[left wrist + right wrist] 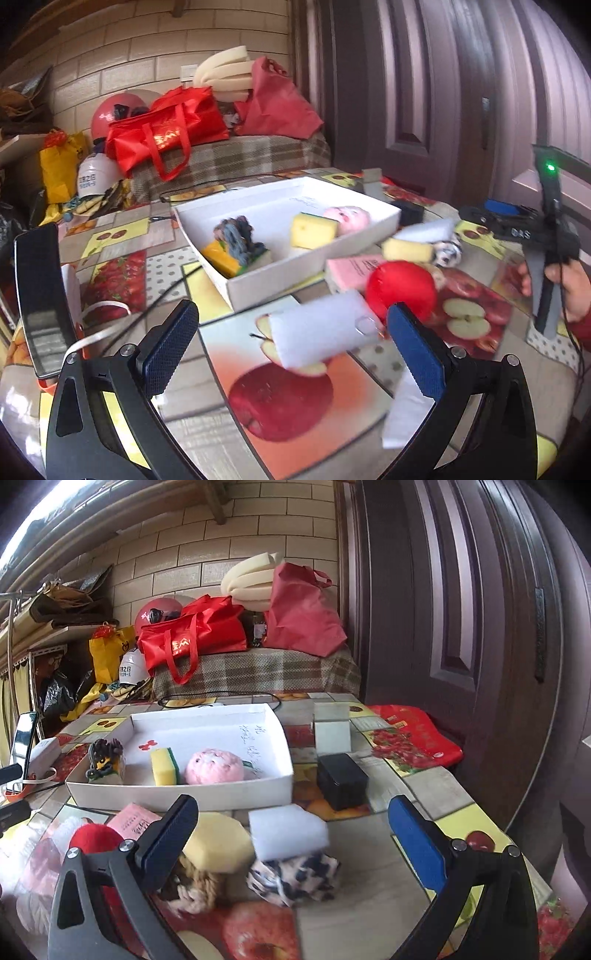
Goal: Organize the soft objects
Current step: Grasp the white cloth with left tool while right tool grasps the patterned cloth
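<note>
The white box (255,794) on the counter (406,849) already holds a yellow sponge (164,766), a pink plush (214,767) and a dark yarn bundle (105,760). Left outside, I judge: white foam block (288,834), spotted cloth (295,880), red ball (400,291). Left tongs (291,341) and right tongs (291,834) both gape wide, empty.

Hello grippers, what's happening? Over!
Left gripper open, white sponge between its fingers. Right gripper open, empty. White box holds three soft things. Nothing blocking.
</note>
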Tool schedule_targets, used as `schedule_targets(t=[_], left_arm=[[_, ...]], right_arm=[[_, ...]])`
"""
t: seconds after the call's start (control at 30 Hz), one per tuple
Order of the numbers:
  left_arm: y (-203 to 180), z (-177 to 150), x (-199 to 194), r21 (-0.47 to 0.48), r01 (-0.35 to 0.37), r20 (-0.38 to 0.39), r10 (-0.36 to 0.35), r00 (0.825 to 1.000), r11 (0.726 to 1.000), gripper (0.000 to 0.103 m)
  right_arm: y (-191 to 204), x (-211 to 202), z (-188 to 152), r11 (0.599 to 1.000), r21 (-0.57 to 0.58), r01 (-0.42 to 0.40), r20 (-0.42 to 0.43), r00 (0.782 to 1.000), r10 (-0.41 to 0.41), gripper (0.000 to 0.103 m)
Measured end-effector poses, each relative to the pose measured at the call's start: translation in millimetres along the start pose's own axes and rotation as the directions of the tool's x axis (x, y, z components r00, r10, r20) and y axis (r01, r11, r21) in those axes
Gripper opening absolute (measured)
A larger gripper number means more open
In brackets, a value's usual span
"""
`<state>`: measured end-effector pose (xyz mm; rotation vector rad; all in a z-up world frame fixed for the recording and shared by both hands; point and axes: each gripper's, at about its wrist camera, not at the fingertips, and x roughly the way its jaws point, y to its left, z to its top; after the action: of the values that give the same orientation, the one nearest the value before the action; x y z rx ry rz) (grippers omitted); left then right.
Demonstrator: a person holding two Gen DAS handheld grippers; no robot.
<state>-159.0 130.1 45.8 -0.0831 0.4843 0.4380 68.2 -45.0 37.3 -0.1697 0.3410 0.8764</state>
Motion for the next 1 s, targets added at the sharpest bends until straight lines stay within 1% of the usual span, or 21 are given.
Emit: schedule_targets(t=[0.03,0.1,0.2,0.27,0.33,0.37,0.43,0.5,0.53,0.57,0.6,0.63,0.67,0.7,0.73,0.8,0.87,0.93,0.97,1.0], left_arm=[[-6,-2,-2,0.023,0.038,-0.026,-0.038,0.999,0.999,0.103],[-21,-7,1,0.069,0.119,-0.100,-0.112,0.989,0.991,0.103],[-42,-12,9,0.125,0.193,-0.194,-0.167,0.967,0.973,0.103],[-57,-15,15,0.180,0.200,-0.237,-0.155,0.959,0.963,0.103],[-67,-20,20,0.221,0.210,-0.275,-0.146,0.950,0.952,0.102],[-71,-21,23,0.233,0.212,-0.291,-0.140,0.946,0.949,0.100],[-74,-22,29,0.241,0.213,-0.313,-0.132,0.941,0.947,0.096],[-75,-24,34,0.242,0.209,-0.328,-0.123,0.937,0.947,0.095],[-76,-23,37,0.244,0.207,-0.335,-0.118,0.935,0.947,0.090],[-77,-24,41,0.246,0.205,-0.349,-0.111,0.930,0.947,0.083],[-78,-24,44,0.239,0.213,-0.361,-0.116,0.925,0.947,0.081],[-77,-23,44,0.225,0.232,-0.365,-0.139,0.921,0.946,0.070],[-76,-23,44,0.217,0.247,-0.367,-0.155,0.917,0.944,0.053],[-74,-24,43,0.211,0.255,-0.366,-0.166,0.916,0.944,0.044],[-74,-25,41,0.204,0.257,-0.366,-0.170,0.915,0.945,0.039],[-75,-28,35,0.210,0.247,-0.358,-0.160,0.920,0.946,0.039],[-76,-32,21,0.219,0.256,-0.341,-0.172,0.924,0.942,0.039],[-74,-33,4,0.225,0.239,-0.287,-0.170,0.943,0.944,0.039],[-70,-32,-6,0.222,0.206,-0.242,-0.151,0.958,0.953,0.039],[-65,-31,-15,0.215,0.148,-0.191,-0.108,0.976,0.965,0.039]], right_arm=[[-8,-1,-3,1.000,0.014,0.004,-0.030,1.000,-0.004,0.103],[-20,4,-7,0.999,0.036,-0.008,-0.111,0.994,0.011,0.103],[-27,13,-13,0.997,0.062,-0.050,-0.203,0.977,0.061,0.103],[-21,19,-16,0.997,0.043,-0.072,-0.243,0.967,0.080,0.103],[-7,32,-20,0.994,-0.002,-0.110,-0.311,0.945,0.104,0.103],[-1,39,-21,0.993,-0.019,-0.120,-0.337,0.935,0.107,0.103],[6,48,-20,0.993,-0.035,-0.116,-0.355,0.930,0.096,0.103],[12,60,-17,0.992,-0.046,-0.119,-0.372,0.923,0.094,0.103],[15,66,-17,0.992,-0.051,-0.115,-0.388,0.918,0.086,0.103],[16,72,-17,0.993,-0.052,-0.108,-0.406,0.911,0.078,0.099],[17,76,-18,0.993,-0.055,-0.104,-0.426,0.902,0.071,0.093],[18,80,-20,0.994,-0.063,-0.093,-0.450,0.891,0.055,0.069],[17,78,-19,0.994,-0.063,-0.091,-0.438,0.897,0.054,0.064],[16,74,-20,0.993,-0.061,-0.097,-0.431,0.900,0.061,0.055],[15,70,-21,0.993,-0.065,-0.102,-0.432,0.900,0.064,0.045],[13,61,-25,0.991,-0.071,-0.113,-0.431,0.899,0.072,0.041],[10,46,-30,0.988,-0.064,-0.138,-0.429,0.898,0.097,0.038],[7,24,-33,0.983,-0.039,-0.178,-0.406,0.902,0.148,0.038],[7,17,-31,0.981,-0.032,-0.193,-0.382,0.909,0.166,0.038],[7,1,-29,0.978,-0.038,-0.203,-0.330,0.927,0.180,0.038]])
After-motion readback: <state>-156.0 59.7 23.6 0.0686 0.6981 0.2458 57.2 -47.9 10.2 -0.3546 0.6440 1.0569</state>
